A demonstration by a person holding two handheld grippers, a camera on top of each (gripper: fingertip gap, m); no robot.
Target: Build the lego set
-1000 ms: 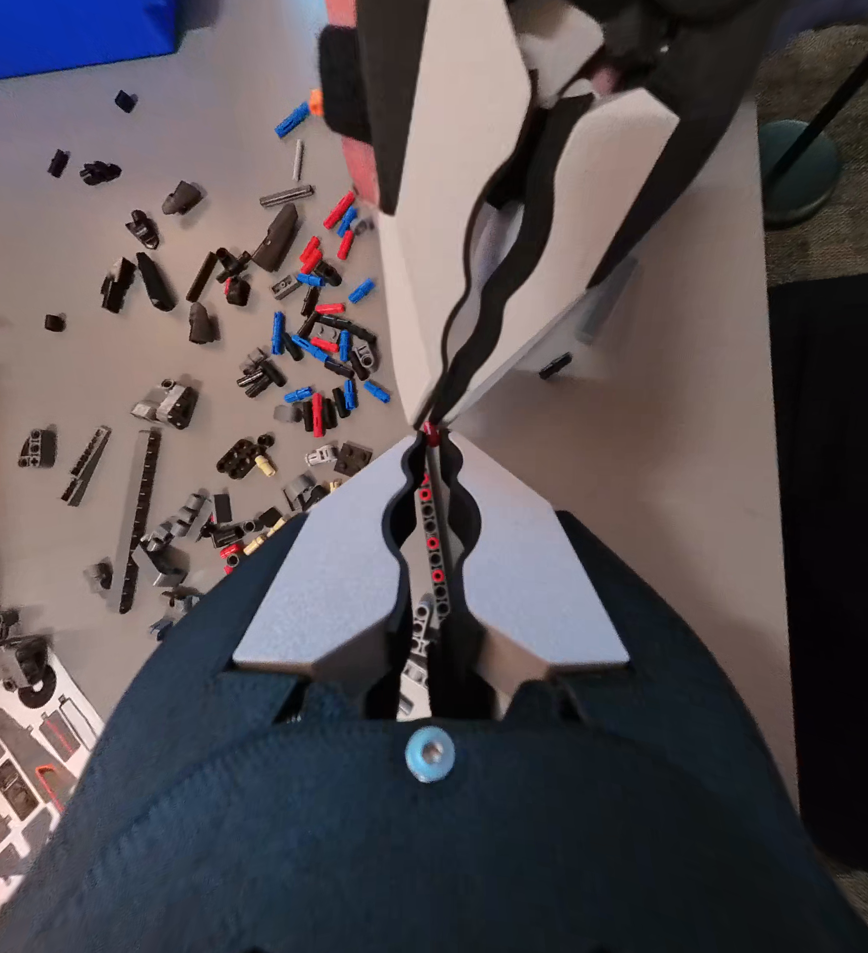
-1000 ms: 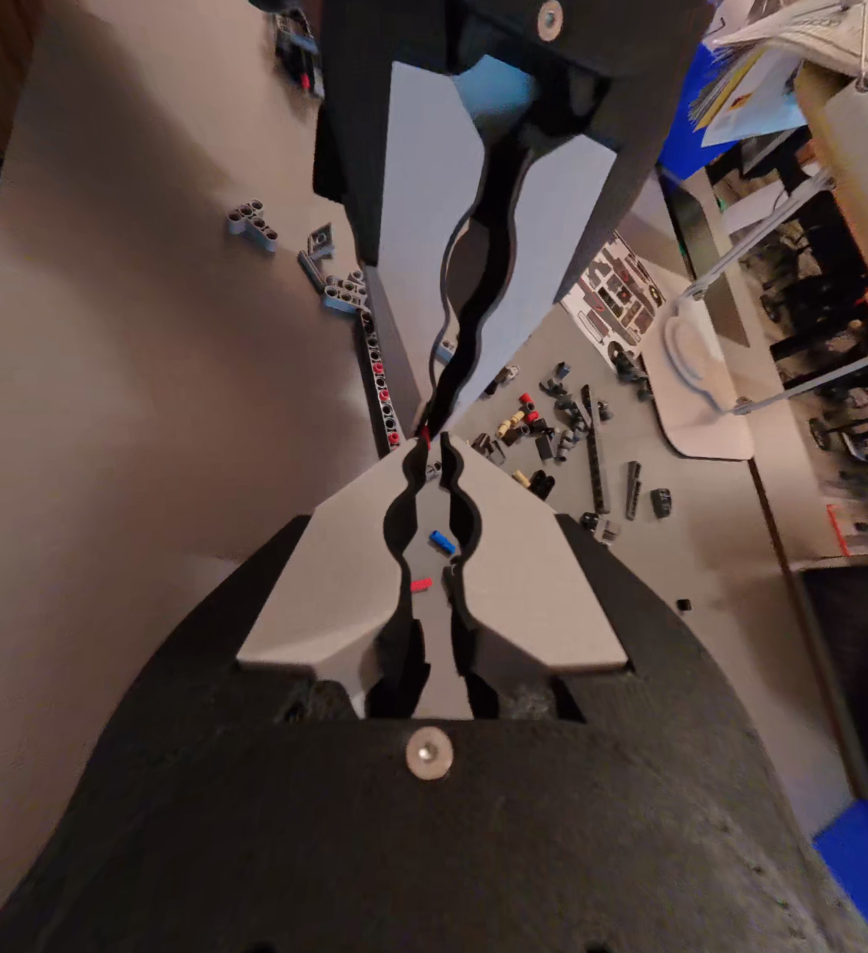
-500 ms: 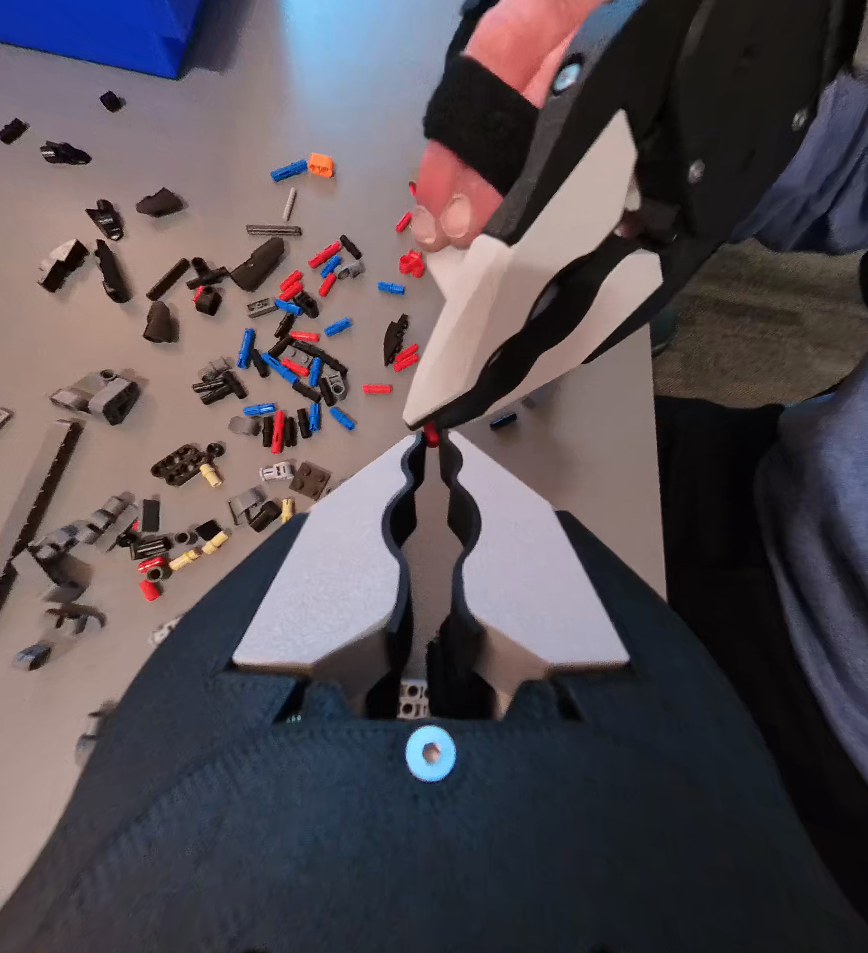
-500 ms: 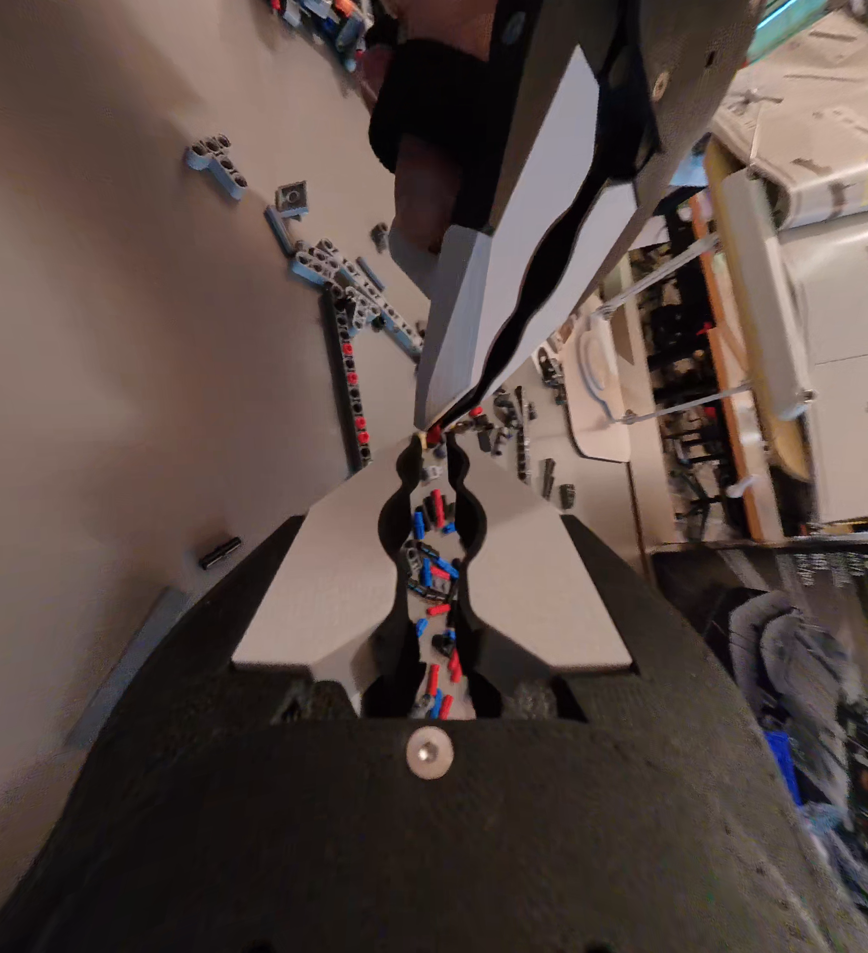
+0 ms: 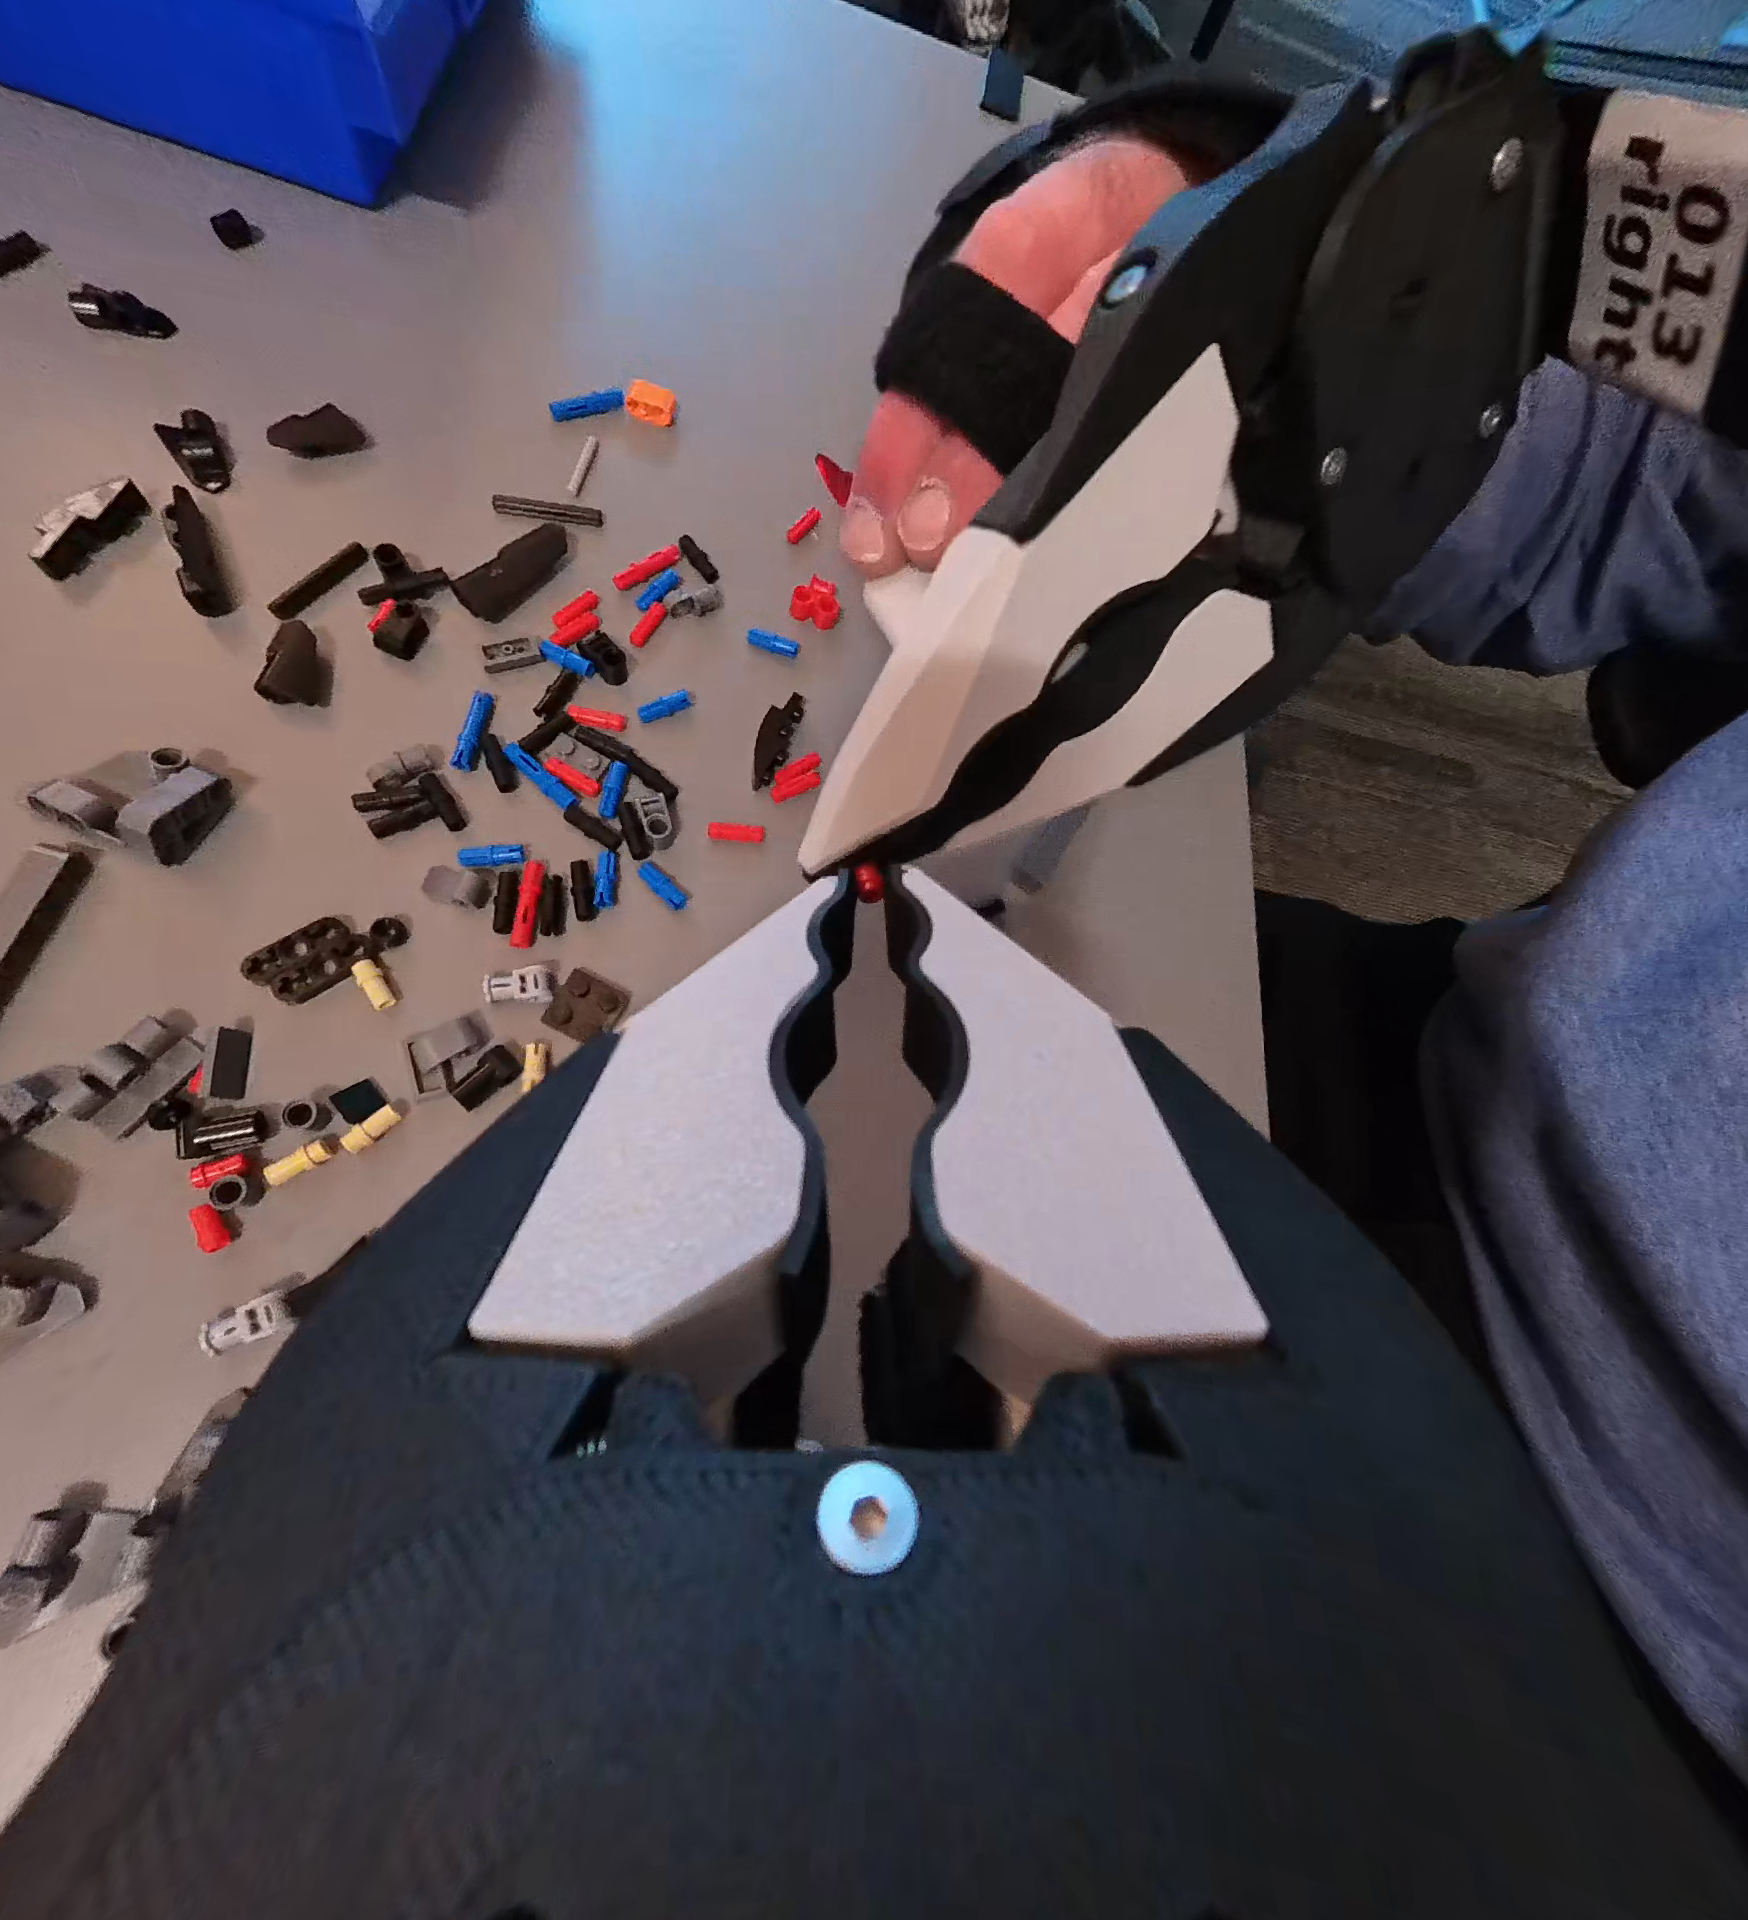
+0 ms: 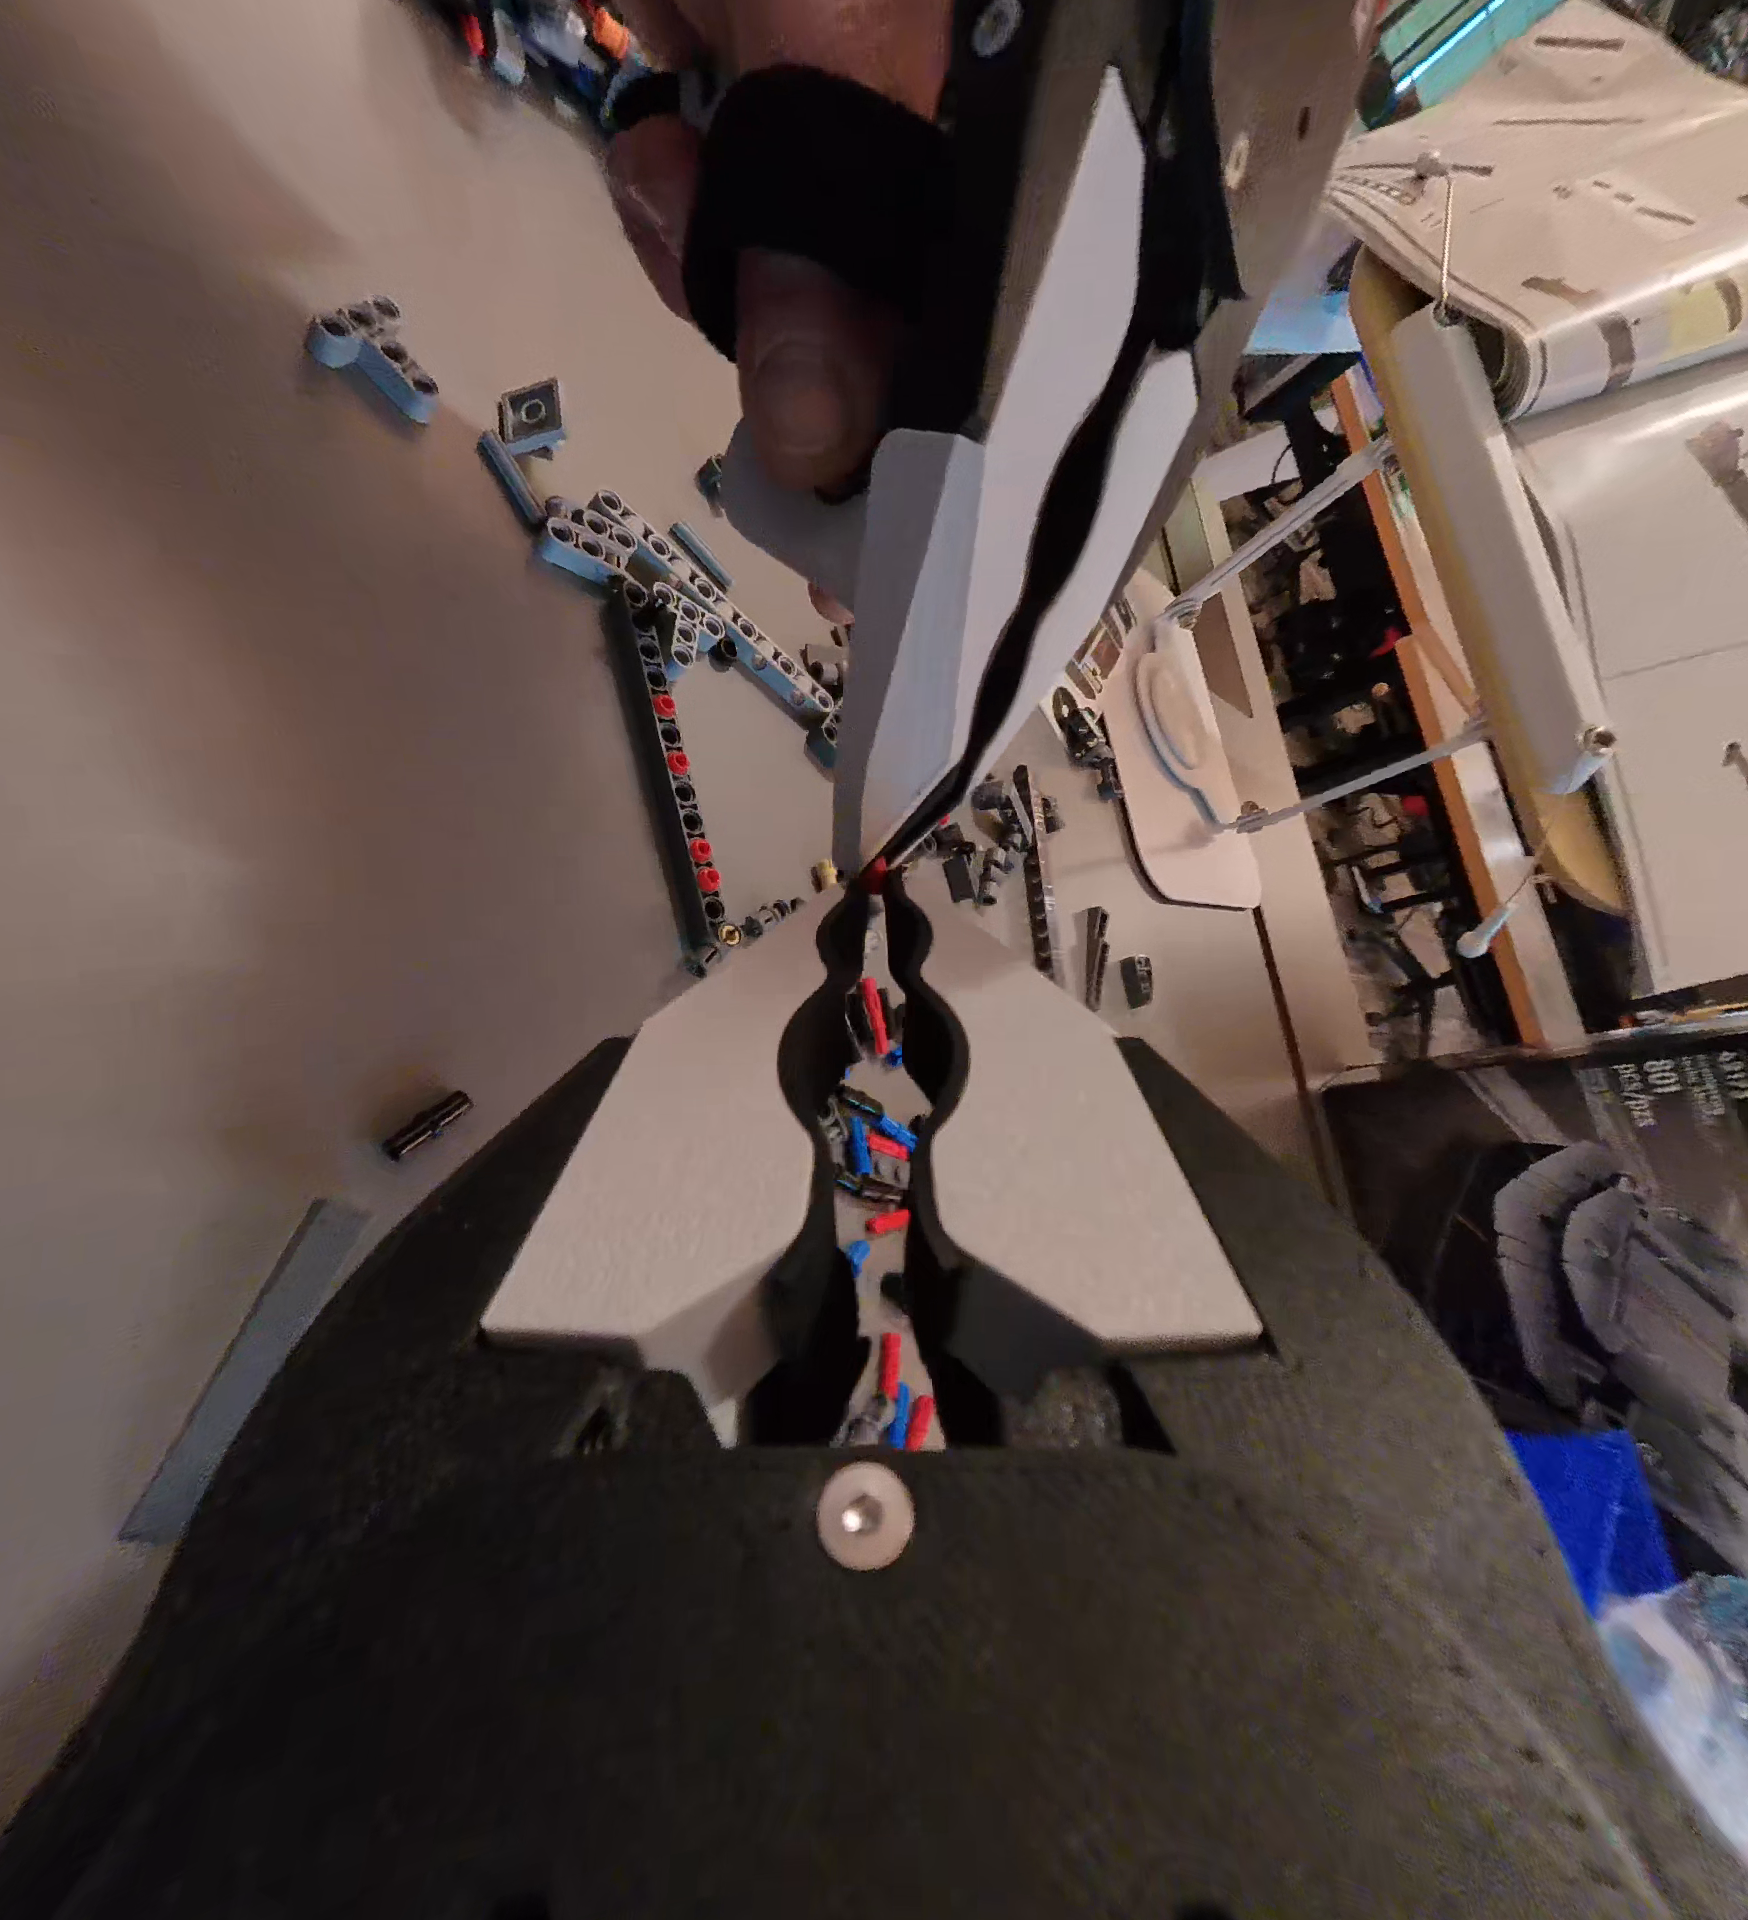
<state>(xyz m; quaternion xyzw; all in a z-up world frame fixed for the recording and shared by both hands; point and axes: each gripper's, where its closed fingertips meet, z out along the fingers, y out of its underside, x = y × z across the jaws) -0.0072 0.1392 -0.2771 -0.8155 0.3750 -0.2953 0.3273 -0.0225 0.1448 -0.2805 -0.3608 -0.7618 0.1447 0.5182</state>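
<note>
A small red pin (image 5: 868,883) sits pinched at the tips of my left gripper (image 5: 868,891), whose jaws are nearly closed on it. My right gripper (image 5: 834,868) comes in from the upper right, jaws shut, and its tip meets the same pin. In the right wrist view the red pin (image 6: 878,873) lies where my right gripper (image 6: 875,896) and the left gripper (image 6: 865,868) meet tip to tip above the table. A long black beam with red pins (image 6: 678,790) lies on the table beside grey beams (image 6: 688,613).
A loose pile of blue, red and black pins (image 5: 579,748) and black and grey parts (image 5: 163,810) covers the table's left. A blue box (image 5: 174,73) stands at the back. The table edge (image 5: 1254,935) and a person's body (image 5: 1628,1195) are at the right. A set box (image 6: 1628,1195) stands aside. My two grippers' fingertips are within a few centimetres of each other.
Both grippers have stayed tip to tip on the red pin while swinging round together. The long beam has left the gap of my left gripper's view; the pin pile now shows under my right gripper.
</note>
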